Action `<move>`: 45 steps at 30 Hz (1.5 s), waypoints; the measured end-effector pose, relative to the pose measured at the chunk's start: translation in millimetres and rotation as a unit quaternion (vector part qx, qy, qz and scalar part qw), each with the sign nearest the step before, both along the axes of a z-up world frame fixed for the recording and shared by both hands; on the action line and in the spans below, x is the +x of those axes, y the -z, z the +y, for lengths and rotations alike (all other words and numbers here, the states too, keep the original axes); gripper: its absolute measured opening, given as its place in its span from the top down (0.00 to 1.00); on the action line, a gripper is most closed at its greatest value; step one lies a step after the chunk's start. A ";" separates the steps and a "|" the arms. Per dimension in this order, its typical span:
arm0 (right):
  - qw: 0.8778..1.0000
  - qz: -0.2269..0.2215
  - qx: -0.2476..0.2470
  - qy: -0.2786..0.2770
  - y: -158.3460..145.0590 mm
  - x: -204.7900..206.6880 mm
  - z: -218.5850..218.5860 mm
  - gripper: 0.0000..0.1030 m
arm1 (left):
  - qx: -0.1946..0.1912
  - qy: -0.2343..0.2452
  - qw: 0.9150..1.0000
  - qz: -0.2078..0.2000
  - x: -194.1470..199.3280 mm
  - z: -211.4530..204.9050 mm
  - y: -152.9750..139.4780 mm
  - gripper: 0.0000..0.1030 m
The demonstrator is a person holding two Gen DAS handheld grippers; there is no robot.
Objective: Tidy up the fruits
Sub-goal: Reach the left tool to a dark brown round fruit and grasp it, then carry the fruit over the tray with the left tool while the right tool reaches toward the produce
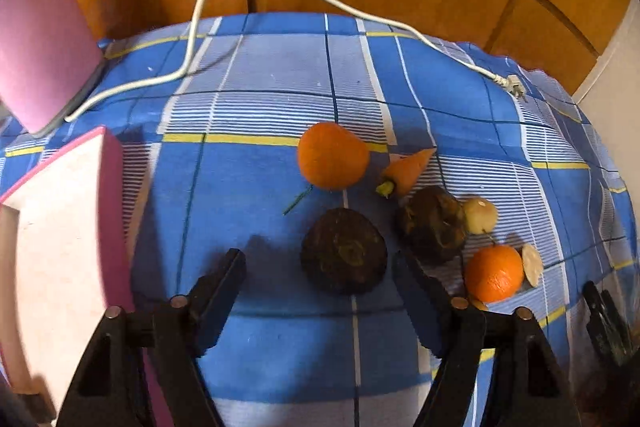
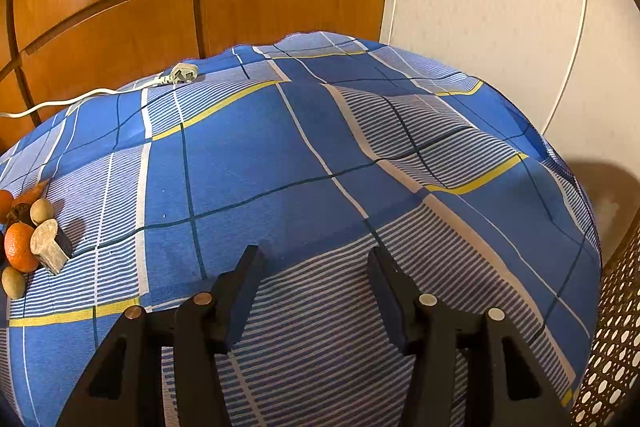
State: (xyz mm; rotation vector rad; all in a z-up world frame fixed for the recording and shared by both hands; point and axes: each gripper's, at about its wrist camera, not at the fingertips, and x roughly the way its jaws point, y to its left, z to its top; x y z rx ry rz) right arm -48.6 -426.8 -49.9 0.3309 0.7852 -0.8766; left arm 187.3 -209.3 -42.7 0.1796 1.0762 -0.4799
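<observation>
On the blue checked cloth lie a pear-shaped orange fruit, a small carrot, two dark round fruits, a small yellowish fruit, a mandarin and a pale cut piece. My left gripper is open and low over the cloth. The nearer dark fruit lies between its fingers, close to the right one, with a clear gap to the left one. My right gripper stands open over bare cloth. The mandarin and the pale piece lie far to its left.
A pink-edged white box stands close to the left of my left gripper, with a pink flat object behind it. A white cable with its plug crosses the back of the cloth. Wooden panels stand behind. A woven cane surface is at the right edge.
</observation>
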 end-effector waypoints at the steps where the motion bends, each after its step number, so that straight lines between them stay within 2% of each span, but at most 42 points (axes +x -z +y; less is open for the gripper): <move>1: 1.000 0.000 0.000 0.000 0.0 0.2 0.1 0.46 | -0.007 -0.001 1.000 0.001 1.7 -0.5 1.9 0.30; 2: 1.000 0.001 -0.001 0.000 0.2 0.7 0.3 0.46 | -0.013 0.000 1.000 -0.007 1.8 -1.2 1.4 0.33; 3: 1.000 0.002 -0.002 0.000 0.2 1.1 0.3 0.46 | -0.020 0.006 1.000 -0.011 1.4 -2.5 1.1 0.48; 4: 1.000 0.002 -0.002 0.000 0.3 0.9 0.2 0.46 | -0.025 0.009 1.000 -0.011 0.4 -3.2 0.7 0.56; 8: 1.000 0.002 -0.002 0.000 0.4 0.9 0.3 0.46 | -0.037 0.008 0.999 -0.008 -13.7 4.8 -5.2 0.56; 15: 1.000 0.001 -0.002 0.000 0.5 1.1 0.4 0.46 | -0.070 0.036 0.997 -0.022 -76.8 30.7 -28.1 0.56; 22: 1.000 -0.001 0.001 -0.001 0.1 0.4 0.0 0.46 | -0.076 0.066 0.994 -0.030 -135.9 64.0 -31.4 0.56; 30: 1.000 -0.002 0.002 -0.004 -0.4 0.4 1.2 0.46 | -0.087 0.093 0.991 -0.037 -182.0 96.7 -28.5 0.56; 38: 1.000 0.005 0.006 -0.014 -1.8 0.8 6.2 0.46 | -0.091 0.108 0.989 -0.039 -194.0 112.6 -21.5 0.56; 45: 0.999 0.013 0.031 -0.036 -5.2 4.3 9.7 0.46 | -0.100 0.096 0.990 -0.030 -192.4 120.6 -17.2 0.56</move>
